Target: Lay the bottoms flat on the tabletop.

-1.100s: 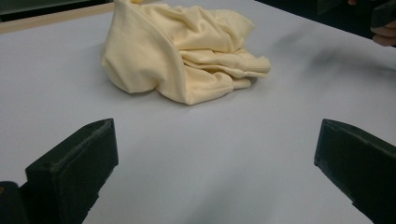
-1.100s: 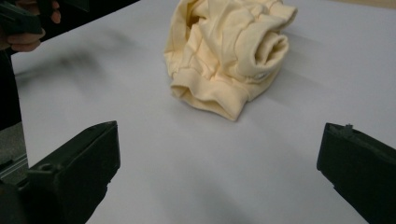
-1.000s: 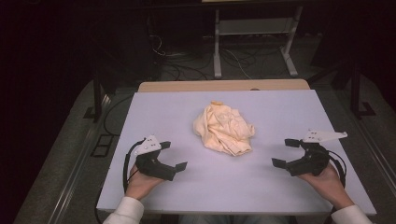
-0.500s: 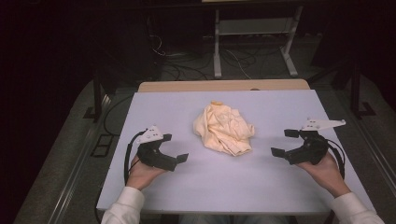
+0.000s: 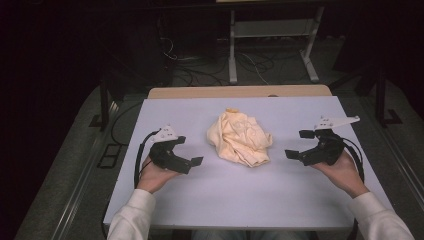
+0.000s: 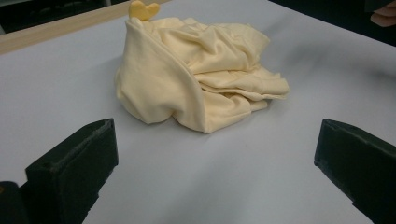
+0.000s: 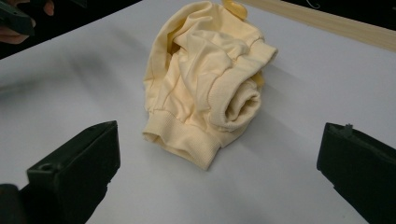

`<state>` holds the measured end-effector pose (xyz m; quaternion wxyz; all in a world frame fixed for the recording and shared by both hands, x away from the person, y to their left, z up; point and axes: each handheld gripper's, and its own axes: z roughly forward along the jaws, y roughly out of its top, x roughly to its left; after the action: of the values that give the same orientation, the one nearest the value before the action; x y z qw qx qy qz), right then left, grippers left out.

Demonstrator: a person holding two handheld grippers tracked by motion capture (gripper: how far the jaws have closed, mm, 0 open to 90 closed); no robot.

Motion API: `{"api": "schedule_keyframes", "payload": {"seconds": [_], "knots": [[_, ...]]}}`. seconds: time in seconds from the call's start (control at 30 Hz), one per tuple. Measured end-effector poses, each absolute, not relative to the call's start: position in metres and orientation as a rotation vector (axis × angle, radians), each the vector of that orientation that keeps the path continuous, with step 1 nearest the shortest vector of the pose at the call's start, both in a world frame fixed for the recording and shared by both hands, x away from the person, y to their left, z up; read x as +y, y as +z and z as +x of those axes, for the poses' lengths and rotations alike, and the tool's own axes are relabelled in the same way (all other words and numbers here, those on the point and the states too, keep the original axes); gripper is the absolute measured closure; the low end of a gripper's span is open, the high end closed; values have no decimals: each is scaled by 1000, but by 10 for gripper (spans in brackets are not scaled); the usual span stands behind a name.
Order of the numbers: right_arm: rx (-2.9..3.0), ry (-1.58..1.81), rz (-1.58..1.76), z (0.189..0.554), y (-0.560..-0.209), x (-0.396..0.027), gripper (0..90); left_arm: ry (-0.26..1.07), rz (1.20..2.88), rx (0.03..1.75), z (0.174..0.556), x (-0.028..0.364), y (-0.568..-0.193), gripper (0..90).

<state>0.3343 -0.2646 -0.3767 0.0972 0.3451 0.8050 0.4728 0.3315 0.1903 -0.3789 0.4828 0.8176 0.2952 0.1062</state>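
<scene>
Crumpled yellow garment judged soft, light; ribbed hem best pinched. Left tongs, right tongs both spread, nothing held.

The left claw is held in the left hand, palm up, with its jaws spread wide and pointed inward toward the middle. The right claw is held the same way in the right hand, jaws wide apart and turned inward toward the left one. Both forearms are seen in white sleeves at the bottom edge.
</scene>
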Motion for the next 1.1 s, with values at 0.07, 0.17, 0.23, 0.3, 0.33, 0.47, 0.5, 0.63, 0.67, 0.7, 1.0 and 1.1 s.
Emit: {"api": "schedule_keyframes", "payload": {"seconds": [0.07, 0.17, 0.23, 0.3, 0.33, 0.47, 0.5, 0.63, 0.67, 0.7, 1.0, 1.1], "knots": [[2388, 1390, 1018, 338, -376, -263, 0, 261, 1997, 717, 335, 190, -377, 0], [2392, 1386, 1024, 343, -375, -262, 0, 263, 1998, 716, 340, 189, -373, 0], [2398, 1377, 1021, 347, -374, -260, 0, 266, 1998, 716, 343, 187, -371, 0], [2407, 1364, 1019, 351, -373, -258, 0, 266, 1997, 716, 347, 185, -369, 0], [2410, 1358, 1019, 353, -372, -257, 0, 267, 1999, 713, 349, 184, -367, 0], [2418, 1345, 1000, 360, -369, -251, 0, 266, 2004, 709, 356, 180, -364, 0], [2417, 1343, 993, 361, -368, -250, 0, 262, 2003, 715, 359, 179, -364, 0], [2423, 1348, 978, 366, -366, -243, 0, 251, 1991, 732, 366, 176, -364, 0], [2426, 1347, 974, 368, -366, -242, 0, 247, 1991, 732, 370, 173, -364, 0], [2430, 1347, 971, 369, -366, -240, 0, 246, 1991, 732, 371, 172, -364, 0], [2437, 1344, 975, 385, -369, -232, 0, 245, 1987, 739, 385, 167, -363, 0], [2430, 1349, 982, 391, -370, -231, 0, 247, 1980, 740, 391, 165, -362, 0]]}}
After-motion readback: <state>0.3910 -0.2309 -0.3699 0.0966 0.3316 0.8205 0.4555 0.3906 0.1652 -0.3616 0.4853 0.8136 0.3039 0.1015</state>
